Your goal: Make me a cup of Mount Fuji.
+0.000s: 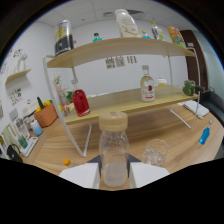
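My gripper (114,172) has its two pale fingers (82,175) on either side of a clear bottle (113,150) with a light tan cap (113,120), and both seem to press on the lower body, so I judge it pinched rather than merely standing between them, though the contact line itself is hidden by the dark rim of my view. The bottle stands upright and looks nearly empty, with only a cloudy trace low down, so I expect it to be light and a little top-heavy under that broad cap. Its wall looks smooth and see-through, likely slippery; whether it is glass or stiff plastic I cannot tell, so I would squeeze firmly but not hard, low on the straight part of the body, never on the cap. Just beside it sits a small clear glass (155,152) on the wooden table (200,160), fragile and easy to knock with a swing. Beyond stands a two-tier shelf (125,100): a red bottle (80,102) and a clear bottle with a red label (147,86) on the lower board, and more containers on the top board. A blue object (204,135) lies well apart on the table.
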Motion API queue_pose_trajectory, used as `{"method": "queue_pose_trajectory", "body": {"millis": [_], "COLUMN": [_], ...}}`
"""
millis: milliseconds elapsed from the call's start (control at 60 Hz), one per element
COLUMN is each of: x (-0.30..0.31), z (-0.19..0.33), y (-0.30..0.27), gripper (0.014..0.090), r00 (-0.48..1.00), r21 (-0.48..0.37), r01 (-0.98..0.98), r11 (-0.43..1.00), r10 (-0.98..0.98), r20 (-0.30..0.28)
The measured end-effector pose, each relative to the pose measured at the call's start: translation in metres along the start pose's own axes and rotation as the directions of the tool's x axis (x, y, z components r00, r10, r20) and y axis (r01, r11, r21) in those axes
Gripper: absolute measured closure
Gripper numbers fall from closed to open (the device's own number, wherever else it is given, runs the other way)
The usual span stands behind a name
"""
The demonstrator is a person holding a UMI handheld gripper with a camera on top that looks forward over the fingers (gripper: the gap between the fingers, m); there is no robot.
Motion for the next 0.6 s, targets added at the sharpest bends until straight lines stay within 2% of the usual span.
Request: {"method": "queue_pose_trajectory", "body": {"millis": [133,250,417,600], "x": [-0.01,-0.02,-0.026,-0.017], "z": [0.005,0.005,0.004,0.004], "y": [0.005,-0.006,-0.029,-0.05], "gripper": [0.065,0.0651,0.0652,0.0653], "r00": [0.978,0.888,0.635,0.306], "r21": [-0.023,-0.042,-0.082,-0.132], "r01": [-0.194,-0.436,-0.741,-0.924], "r11": [0.981,0.899,0.666,0.36], "r10": [0.196,0.437,0.735,0.899], "r20": [0.068,0.143,0.239,0.313]}}
